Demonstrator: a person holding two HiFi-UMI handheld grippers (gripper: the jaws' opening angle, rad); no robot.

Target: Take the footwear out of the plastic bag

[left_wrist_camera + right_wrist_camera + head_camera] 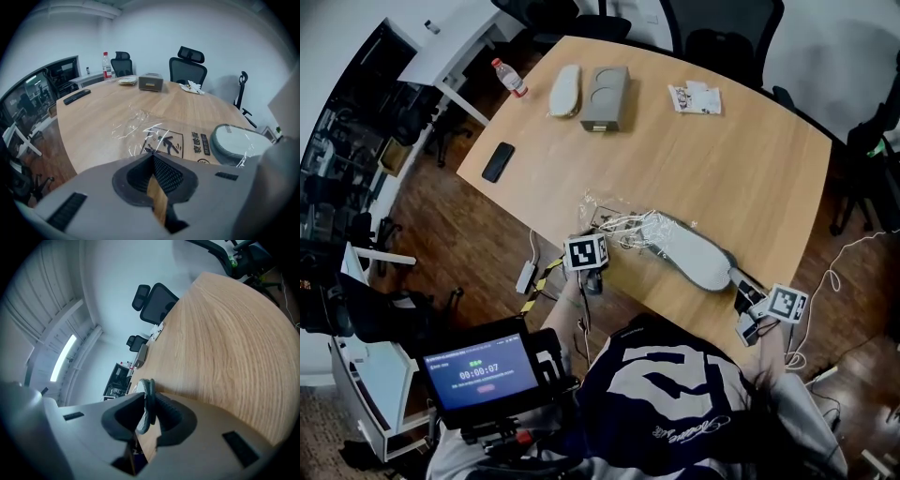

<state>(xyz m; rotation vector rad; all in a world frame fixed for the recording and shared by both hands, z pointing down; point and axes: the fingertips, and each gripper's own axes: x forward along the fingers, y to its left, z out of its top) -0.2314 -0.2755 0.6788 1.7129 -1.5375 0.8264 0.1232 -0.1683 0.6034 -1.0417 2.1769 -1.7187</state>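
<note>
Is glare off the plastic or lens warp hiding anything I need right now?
Left gripper view: white glints streak the plastic bag, but its print is legible; edges bow, corners go black. Right gripper view: strongly tilted, yet the slipper rim gripped in the right tool is sharp. Head view: even light, table without hard shadows.

Grey slipper — one end in bag
</note>
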